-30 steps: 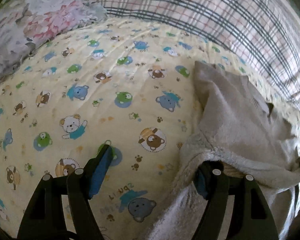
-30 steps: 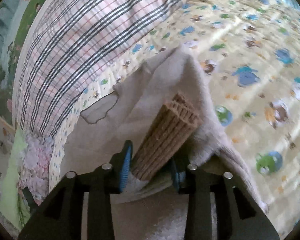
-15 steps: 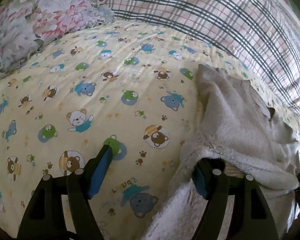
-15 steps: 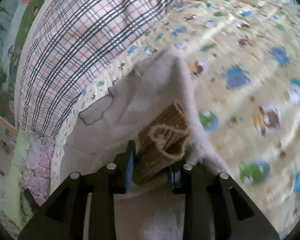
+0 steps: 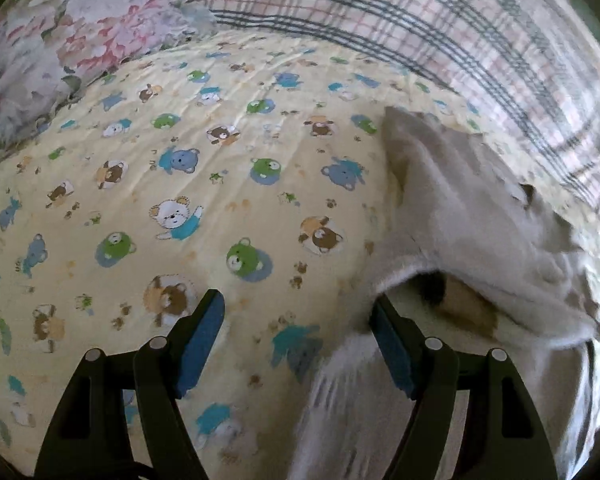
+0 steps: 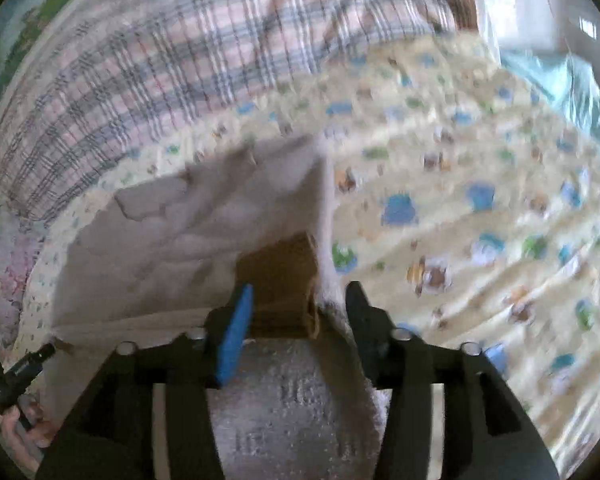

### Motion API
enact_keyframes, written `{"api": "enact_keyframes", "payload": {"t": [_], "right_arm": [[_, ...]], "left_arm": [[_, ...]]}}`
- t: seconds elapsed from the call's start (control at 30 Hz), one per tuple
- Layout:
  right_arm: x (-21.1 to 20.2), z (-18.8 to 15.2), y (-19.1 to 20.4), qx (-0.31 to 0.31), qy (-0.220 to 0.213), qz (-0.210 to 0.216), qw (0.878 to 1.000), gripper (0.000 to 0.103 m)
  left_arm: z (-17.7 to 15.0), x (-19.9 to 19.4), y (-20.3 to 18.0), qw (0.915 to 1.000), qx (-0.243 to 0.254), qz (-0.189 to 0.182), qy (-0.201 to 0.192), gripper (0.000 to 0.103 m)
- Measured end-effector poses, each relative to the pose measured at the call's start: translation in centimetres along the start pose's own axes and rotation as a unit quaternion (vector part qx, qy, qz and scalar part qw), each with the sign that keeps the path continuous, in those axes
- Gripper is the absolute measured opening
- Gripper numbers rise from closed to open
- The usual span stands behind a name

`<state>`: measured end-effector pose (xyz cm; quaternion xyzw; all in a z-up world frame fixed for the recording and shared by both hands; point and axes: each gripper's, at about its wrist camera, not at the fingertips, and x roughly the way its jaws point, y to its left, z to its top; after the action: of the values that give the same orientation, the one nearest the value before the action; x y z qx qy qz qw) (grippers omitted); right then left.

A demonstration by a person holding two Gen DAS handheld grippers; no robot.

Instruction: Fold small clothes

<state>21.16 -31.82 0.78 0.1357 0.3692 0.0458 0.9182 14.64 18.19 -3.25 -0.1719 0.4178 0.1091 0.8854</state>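
Small beige fleece garment [image 6: 204, 232], lying on the bear-print sheet [image 5: 204, 208] of the bed, near the plaid bedding [image 5: 440, 20] behind it. Part of it doubled over itself, with a brown ribbed cuff [image 6: 278, 276] tucked under the raised flap. Mid-fold, by the look of it: one side brought across, not yet laid flat.

Right hand-held gripper [image 6: 296, 312] partly open, the cuff and the fleece edge between its fingers; whether pinched or merely straddled, impossible to tell through the blur. Left hand-held gripper [image 5: 296, 340] wide open, gripping nothing, its right finger just at the garment's near edge, its left finger over bare sheet.

Next move likely to call for pressing the flap down and smoothing it, then taking a fresh edge for the following fold.

Plenty of free sheet on the left gripper's side of the garment; plaid bedding and a floral quilt [image 5: 60, 40] bounding the far side.
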Motion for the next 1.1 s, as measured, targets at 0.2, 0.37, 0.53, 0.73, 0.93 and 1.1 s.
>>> {"api": "enact_keyframes", "payload": {"t": [0.2,0.37,0.53,0.73,0.93,1.1], "right_arm": [[1.5,3.3,4.6,-0.113,0.008,0.082,0.990,0.051],[7.1,4.1,10.0,-0.230,0.097,0.155,0.956,0.052],[11.7,2.4,12.5,-0.310,0.179,0.162,0.920,0.060],[12.7,0.7,12.3,-0.361,0.199,0.152,0.898,0.006],[11.1,4.1,11.3,-0.285,0.091,0.135,0.945,0.006],[12.6,3.0,9.9,-0.236,0.124,0.080,0.960,0.009]], "left_arm": [[2.3,-2.9,-2.3,0.9978,0.043,-0.033,-0.039,0.074],[5.0,-1.2,-6.0,0.9948,0.093,-0.026,-0.033,0.075],[4.9,1.8,-7.1,0.9929,0.118,-0.015,-0.005,0.075],[2.5,3.6,-5.4,0.9944,0.102,-0.023,0.018,0.076],[2.2,3.7,-4.1,0.9972,0.074,0.010,0.002,0.077],[1.7,3.7,-3.7,0.9952,0.088,0.043,0.004,0.077]]}}
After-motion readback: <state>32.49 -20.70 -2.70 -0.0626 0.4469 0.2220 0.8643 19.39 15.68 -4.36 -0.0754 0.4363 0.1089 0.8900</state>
